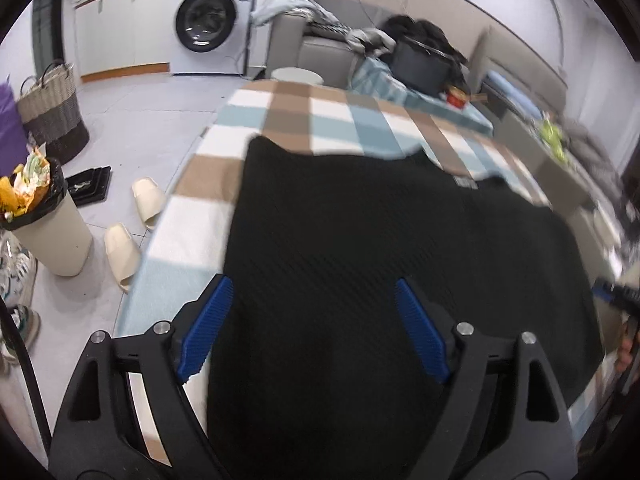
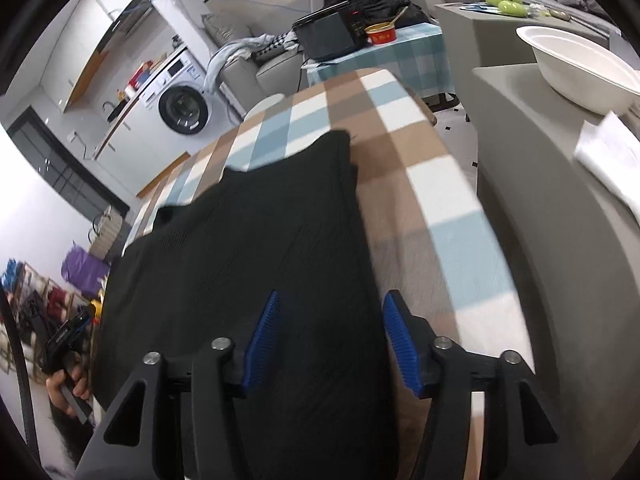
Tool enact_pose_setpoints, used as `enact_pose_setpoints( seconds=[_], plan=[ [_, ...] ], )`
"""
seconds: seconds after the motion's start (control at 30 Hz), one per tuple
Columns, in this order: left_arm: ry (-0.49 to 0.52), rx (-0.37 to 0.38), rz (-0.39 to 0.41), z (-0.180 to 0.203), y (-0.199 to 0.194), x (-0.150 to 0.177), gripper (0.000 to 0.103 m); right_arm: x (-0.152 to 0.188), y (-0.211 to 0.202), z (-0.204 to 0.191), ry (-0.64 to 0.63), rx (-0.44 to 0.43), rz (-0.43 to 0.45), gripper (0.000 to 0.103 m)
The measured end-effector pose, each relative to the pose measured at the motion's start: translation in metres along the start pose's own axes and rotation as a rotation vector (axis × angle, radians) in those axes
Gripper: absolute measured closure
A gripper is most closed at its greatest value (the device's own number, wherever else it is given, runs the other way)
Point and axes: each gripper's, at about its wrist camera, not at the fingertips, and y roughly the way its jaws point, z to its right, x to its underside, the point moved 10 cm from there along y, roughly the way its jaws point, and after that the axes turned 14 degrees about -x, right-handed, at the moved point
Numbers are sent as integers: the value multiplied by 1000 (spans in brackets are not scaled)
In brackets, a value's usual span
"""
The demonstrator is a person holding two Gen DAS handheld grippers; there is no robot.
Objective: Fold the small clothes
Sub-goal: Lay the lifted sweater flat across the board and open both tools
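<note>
A black knit garment [image 1: 360, 220] lies spread flat on a table covered with a brown, blue and white checked cloth [image 1: 300, 112]. My left gripper [image 1: 313, 282] hovers over the garment's near part, jaws wide, open, with nothing pinched between its blue pads. In the right wrist view the same garment [image 2: 248, 240] fills the left half of the checked cloth [image 2: 420, 152]. My right gripper [image 2: 331, 296] is open above the garment's right edge, its pads clear of the fabric. A hand holding the left gripper [image 2: 68, 336] shows at the far left.
A full waste bin [image 1: 52, 232], two pale slippers [image 1: 136, 220] and a woven basket [image 1: 52, 116] stand on the floor left of the table. A grey counter [image 2: 540, 200] with a white bowl [image 2: 576, 68] is on the right. A black appliance [image 2: 328, 36] sits beyond the table.
</note>
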Motion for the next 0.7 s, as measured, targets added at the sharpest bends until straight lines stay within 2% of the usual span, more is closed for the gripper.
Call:
enact_pose_setpoints(
  seconds=[0.07,0.17,0.33,0.5,0.7],
  plan=[
    [40,1,10,14,-15,18,21,10,-3,-11,-26,-13,-3,32],
    [91,-8,21,32,-31,38,20,22,-6,-32,-78,-27,5,22],
    [135,-27,57,50,-56,65,13,43,-7,-59,-161,-18,5,18],
    [155,-11,78,66,-75,83,3,60,-5,-85,-241,0,4,14],
    [165,10,94,81,-92,94,1,80,13,-117,-297,-24,-31,13]
  ],
)
